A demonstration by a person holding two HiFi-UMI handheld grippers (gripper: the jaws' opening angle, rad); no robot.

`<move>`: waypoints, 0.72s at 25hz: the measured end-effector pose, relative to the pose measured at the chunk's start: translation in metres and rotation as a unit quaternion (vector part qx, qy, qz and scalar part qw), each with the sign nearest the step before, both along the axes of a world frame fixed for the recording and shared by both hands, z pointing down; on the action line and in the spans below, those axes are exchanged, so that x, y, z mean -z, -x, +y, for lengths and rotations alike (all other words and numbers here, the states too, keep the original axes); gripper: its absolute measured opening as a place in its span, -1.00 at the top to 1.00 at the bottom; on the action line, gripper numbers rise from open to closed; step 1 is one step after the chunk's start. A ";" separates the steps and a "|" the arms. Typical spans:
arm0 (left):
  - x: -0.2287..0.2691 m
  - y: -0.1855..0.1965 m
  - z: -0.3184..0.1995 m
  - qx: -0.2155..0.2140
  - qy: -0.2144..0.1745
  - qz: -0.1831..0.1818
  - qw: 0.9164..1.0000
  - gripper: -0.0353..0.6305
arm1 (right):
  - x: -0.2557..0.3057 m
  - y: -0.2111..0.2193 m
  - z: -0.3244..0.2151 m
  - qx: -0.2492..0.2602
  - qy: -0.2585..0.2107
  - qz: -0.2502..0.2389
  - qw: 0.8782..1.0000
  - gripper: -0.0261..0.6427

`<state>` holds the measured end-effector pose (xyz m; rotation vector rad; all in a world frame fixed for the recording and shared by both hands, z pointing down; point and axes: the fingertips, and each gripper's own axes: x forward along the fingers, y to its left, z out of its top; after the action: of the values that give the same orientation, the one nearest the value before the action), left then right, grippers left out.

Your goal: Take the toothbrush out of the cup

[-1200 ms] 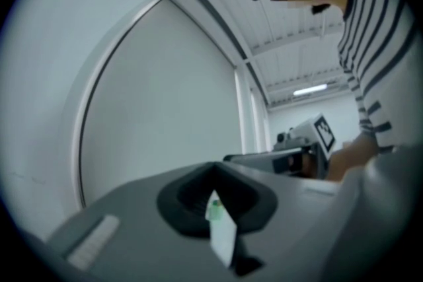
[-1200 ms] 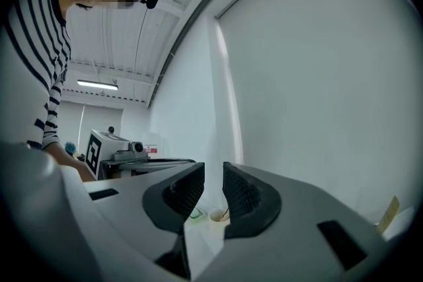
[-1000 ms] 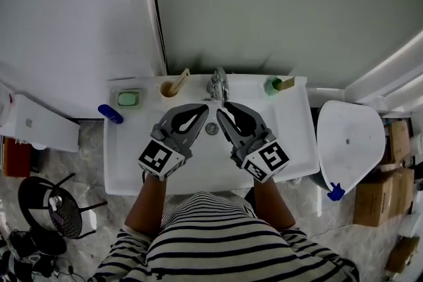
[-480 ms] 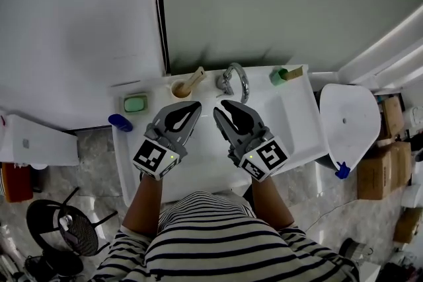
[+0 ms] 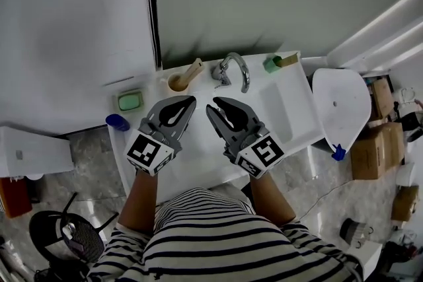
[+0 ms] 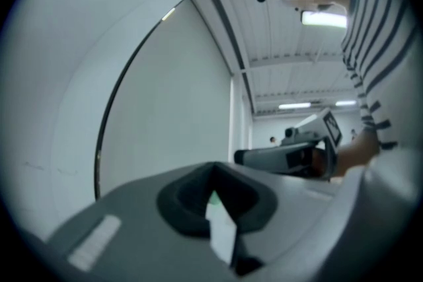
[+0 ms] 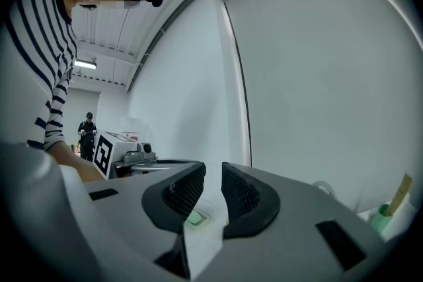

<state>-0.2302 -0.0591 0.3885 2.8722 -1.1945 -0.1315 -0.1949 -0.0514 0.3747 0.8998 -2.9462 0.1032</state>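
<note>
Head view, risk noted: a narrow pinch could clip the cup (image 5: 176,83) rim and tip it, since the toothbrush (image 5: 193,69) leans out on a slant. It stands in that cup, left of the tap (image 5: 232,69), just ahead of the 2 grippers and touching neither. Left gripper (image 5: 187,102) jaws are together and empty; right gripper (image 5: 213,104) jaws are narrowly apart and empty.

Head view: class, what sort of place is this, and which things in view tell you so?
Most likely a bathroom: a white sink with a chrome tap, a cup holding a toothbrush at the sink's back edge, and a green soap bar on the ledge nearby.
</note>
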 end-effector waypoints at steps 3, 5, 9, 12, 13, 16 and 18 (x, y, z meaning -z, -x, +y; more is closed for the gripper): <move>-0.001 0.002 -0.005 0.002 0.000 0.007 1.000 0.88 | -0.003 -0.004 -0.003 -0.008 0.002 0.002 1.000 0.74; -0.003 0.002 -0.007 0.004 0.000 0.007 1.000 0.88 | -0.007 -0.004 -0.003 -0.010 0.005 0.001 1.000 0.74; -0.006 0.001 -0.005 0.003 -0.003 -0.002 1.000 0.88 | -0.010 -0.001 -0.003 -0.005 0.006 0.002 1.000 0.74; -0.005 -0.001 -0.008 0.004 -0.009 -0.013 1.000 0.88 | -0.010 0.001 -0.008 -0.003 0.006 -0.001 1.000 0.74; -0.004 -0.002 -0.009 0.004 -0.010 -0.016 1.000 0.88 | -0.010 0.001 -0.010 -0.002 0.006 -0.001 1.000 0.74; -0.005 -0.003 -0.015 0.006 -0.011 -0.024 1.000 0.87 | -0.010 0.001 -0.014 0.001 0.006 -0.003 1.000 0.74; -0.008 -0.004 -0.018 0.007 -0.010 -0.033 0.999 0.87 | -0.010 0.001 -0.016 0.002 0.006 -0.003 1.000 0.74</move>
<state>-0.2260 -0.0770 0.3961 2.9080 -1.2300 -0.0506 -0.1960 -0.0678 0.3842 0.8940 -2.9497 0.1246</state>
